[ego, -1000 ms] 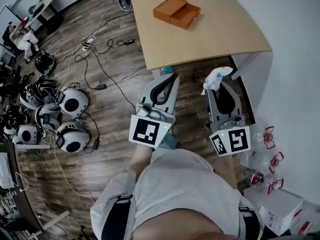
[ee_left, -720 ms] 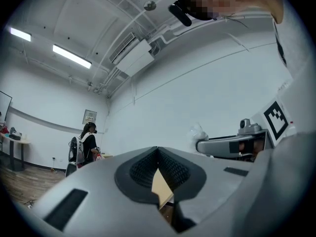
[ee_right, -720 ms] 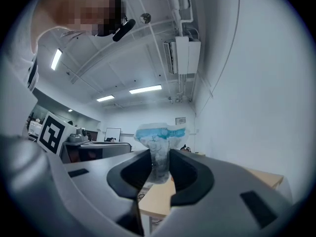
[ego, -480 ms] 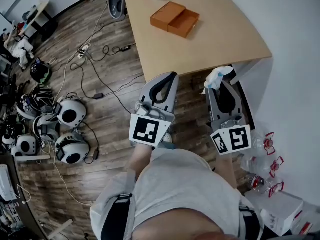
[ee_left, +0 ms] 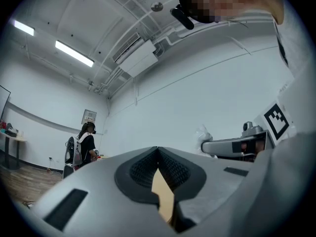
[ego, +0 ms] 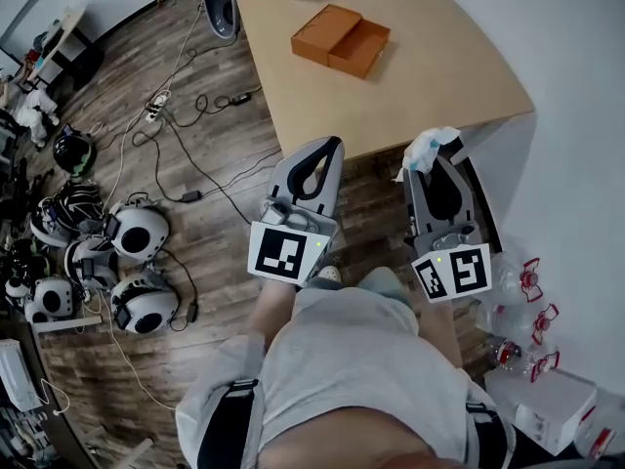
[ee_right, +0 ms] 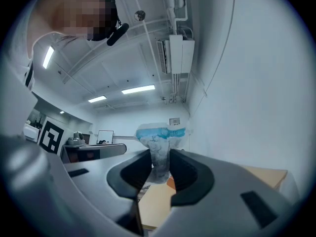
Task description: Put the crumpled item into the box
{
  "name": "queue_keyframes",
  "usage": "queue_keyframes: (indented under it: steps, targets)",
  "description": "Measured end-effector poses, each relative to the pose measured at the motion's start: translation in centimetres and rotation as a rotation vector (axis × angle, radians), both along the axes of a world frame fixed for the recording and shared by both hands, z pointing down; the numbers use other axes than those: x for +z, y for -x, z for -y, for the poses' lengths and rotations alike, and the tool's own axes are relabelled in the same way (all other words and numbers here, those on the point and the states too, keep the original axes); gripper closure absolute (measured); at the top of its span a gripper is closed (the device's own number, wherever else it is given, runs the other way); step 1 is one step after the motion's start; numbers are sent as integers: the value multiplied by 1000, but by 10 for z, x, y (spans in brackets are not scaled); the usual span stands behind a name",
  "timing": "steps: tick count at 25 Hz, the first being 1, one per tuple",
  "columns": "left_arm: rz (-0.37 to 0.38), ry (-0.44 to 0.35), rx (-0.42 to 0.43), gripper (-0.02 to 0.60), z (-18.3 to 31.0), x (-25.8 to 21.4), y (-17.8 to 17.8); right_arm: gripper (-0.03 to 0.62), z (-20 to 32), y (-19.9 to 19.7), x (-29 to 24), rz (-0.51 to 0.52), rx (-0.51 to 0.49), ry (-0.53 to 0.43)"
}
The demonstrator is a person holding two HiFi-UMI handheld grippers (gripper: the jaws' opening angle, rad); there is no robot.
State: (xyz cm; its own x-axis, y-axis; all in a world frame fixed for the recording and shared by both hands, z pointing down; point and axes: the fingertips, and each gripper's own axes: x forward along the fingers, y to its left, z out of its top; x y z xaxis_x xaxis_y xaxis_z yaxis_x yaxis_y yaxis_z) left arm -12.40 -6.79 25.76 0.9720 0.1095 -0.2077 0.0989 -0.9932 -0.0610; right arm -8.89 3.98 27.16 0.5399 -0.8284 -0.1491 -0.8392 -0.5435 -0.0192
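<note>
In the head view, the right gripper [ego: 435, 164] sits right of centre, near the front edge of the wooden table [ego: 439, 66]. It is clamped on the crumpled wrapper [ego: 428, 147], a white wad with blue print that sticks out past its tips. The left gripper [ego: 327, 148] is just left of it, with its jaws together and nothing in them. The orange box [ego: 340, 39] lies at the top centre of the frame, well apart from both, and its tray looks slid partly open.

In the left gripper view, the left gripper [ee_left: 158, 154] has its pads meeting at the tips, and only a sliver of tan tabletop shows through below them.

In the right gripper view, the right gripper [ee_right: 160, 164] pinches the crumpled wrapper [ee_right: 160, 137] by its narrow lower part, and the fuller blue-printed top flares above the pads.

Judging by its creases and thin look, the wrapper should be very light, soft and springy. It would squash without harm but could slip or cling on release. The waist hold looks sound, since gripping the bulk rather than a loose flap keeps it from tearing free.
</note>
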Motion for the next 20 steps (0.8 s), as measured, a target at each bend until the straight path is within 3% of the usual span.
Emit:
queue_keyframes:
  steps: [11,20]
  targets:
    - [29,0,-53,569,17,9,-36,493,16,-43,1,14,-40,-21]
    - [8,12,-117,568,19,-2,-93,493,20,-106,-9,-2,-107,-13]
